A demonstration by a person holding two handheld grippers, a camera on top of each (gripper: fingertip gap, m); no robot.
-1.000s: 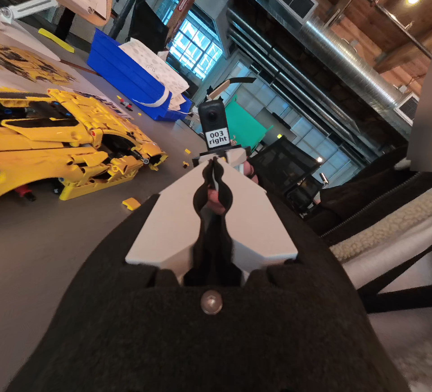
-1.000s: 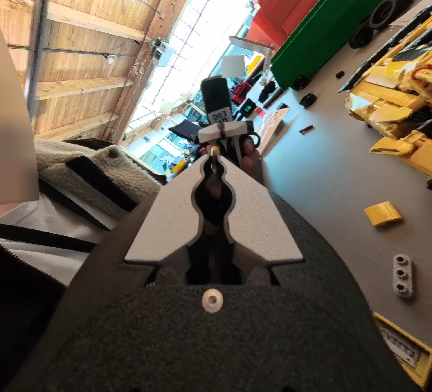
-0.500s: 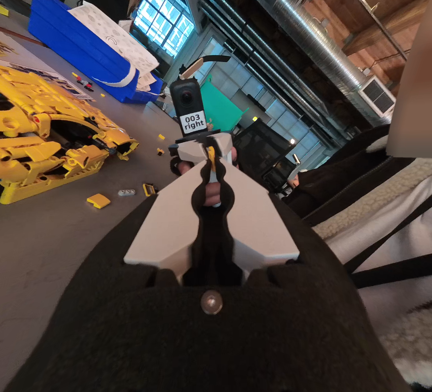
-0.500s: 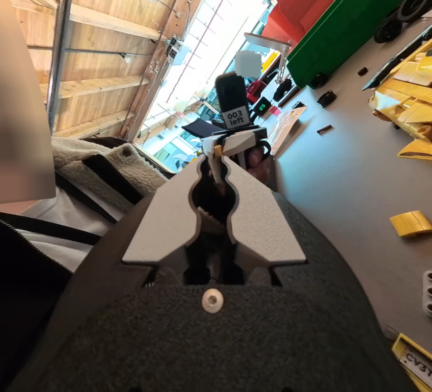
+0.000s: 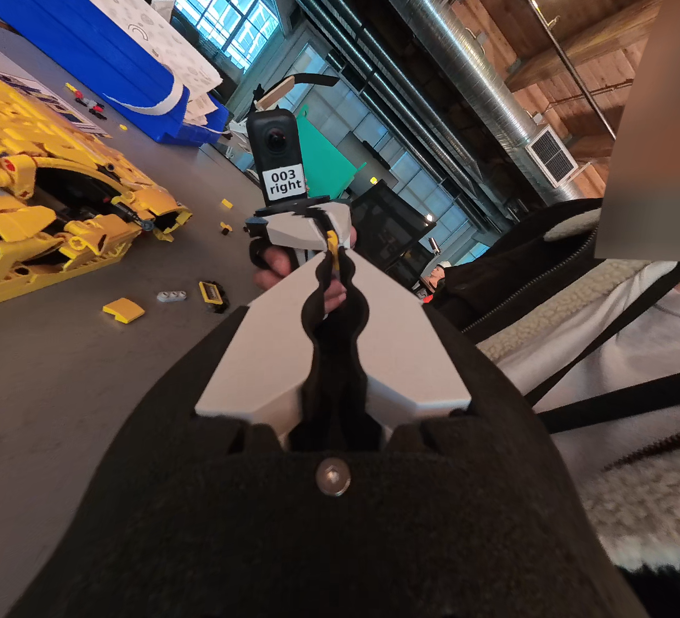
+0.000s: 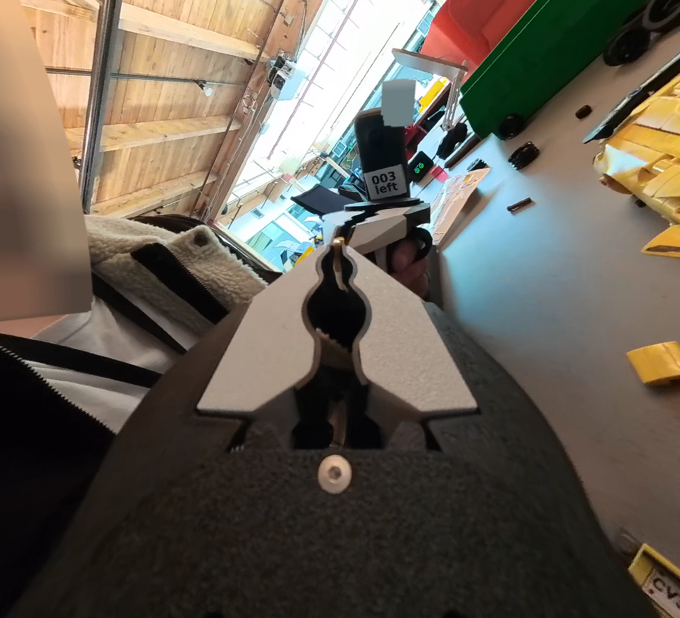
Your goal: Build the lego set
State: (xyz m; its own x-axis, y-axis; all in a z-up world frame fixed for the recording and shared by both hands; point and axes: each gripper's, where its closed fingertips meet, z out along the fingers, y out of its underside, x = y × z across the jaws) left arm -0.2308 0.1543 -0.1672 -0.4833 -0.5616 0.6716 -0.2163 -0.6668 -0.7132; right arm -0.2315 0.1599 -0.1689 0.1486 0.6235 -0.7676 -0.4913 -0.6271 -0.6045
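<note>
Both grippers meet tip to tip above the table [image 5: 55,361], the left gripper [image 5: 334,257] and right gripper [image 6: 339,246] each clenched on one thin yellow piece [image 5: 333,245]. Bare tabletop lies between them and the yellow car [image 5: 73,224].

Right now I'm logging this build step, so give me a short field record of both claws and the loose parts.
left claw: shut on small yellow piece
right claw: shut on the same piece, tip to tip with the left
yellow car model: on grey table, untouched
loose parts: curved yellow panel, grey three-hole piece beside it
blue bin: behind the car
</note>
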